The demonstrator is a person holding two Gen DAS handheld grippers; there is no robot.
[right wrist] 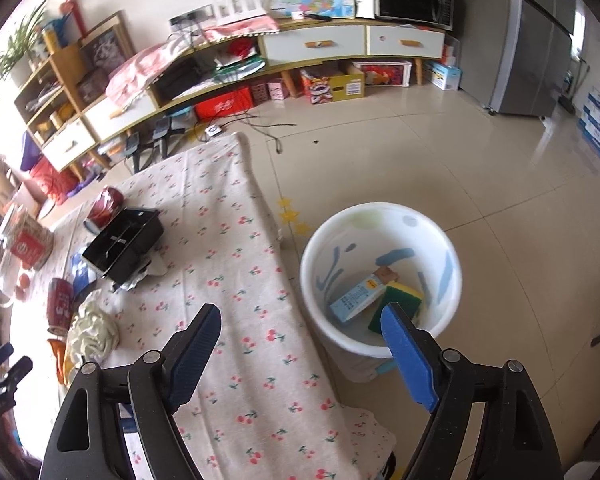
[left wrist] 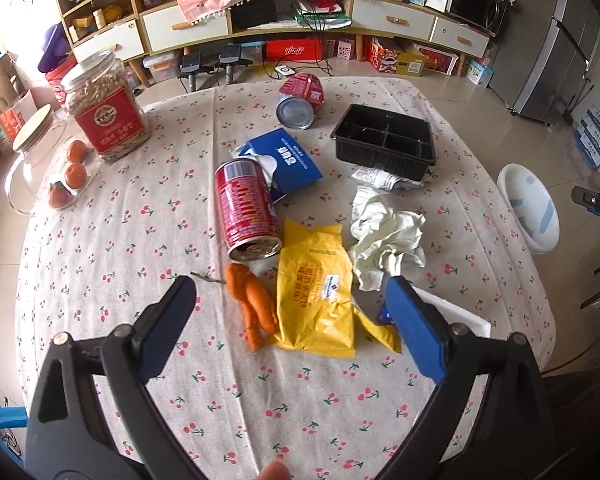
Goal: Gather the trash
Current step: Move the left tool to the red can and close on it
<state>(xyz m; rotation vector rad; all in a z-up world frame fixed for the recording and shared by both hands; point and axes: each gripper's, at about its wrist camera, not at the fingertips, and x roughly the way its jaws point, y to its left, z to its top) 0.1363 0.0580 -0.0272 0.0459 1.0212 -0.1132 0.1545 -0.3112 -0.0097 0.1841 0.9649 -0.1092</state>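
Nearest in the left wrist view, the left gripper [left wrist: 290, 292] hangs over the cherry-print tablecloth [left wrist: 100, 264] with its jaws spread wide and nothing gripped; the carrot [left wrist: 252, 304] and the yellow wrapper [left wrist: 320, 292] lie on the cloth in the span between the blue pads. Just beyond, at about 11 o'clock from the gripper, a red can [left wrist: 246, 208] lies on its side with its open end toward the camera, and at 1 o'clock sits a crumpled white paper [left wrist: 384, 236]. Farther up the table lie a blue carton [left wrist: 290, 160], flattened, at 12 o'clock, a black divided tray [left wrist: 384, 138] at 1 o'clock resting over a bit of printed paper, and a red cup [left wrist: 302, 98] tipped over near the far edge. At 10 o'clock stands a clear jar with a red label [left wrist: 104, 108], with a glass jug [left wrist: 40, 168] holding orange fruit beside it. In the right wrist view, the right gripper [right wrist: 300, 312] is held above the table's edge, jaws standing wide and empty. Past its right finger, at 1 o'clock, the white bin [right wrist: 380, 224] stands on the tiled floor beside the table; inside lie a small blue box [right wrist: 356, 298] and a yellow and green sponge [right wrist: 402, 294]. Beyond, a long low cabinet [right wrist: 316, 46] runs along the wall.
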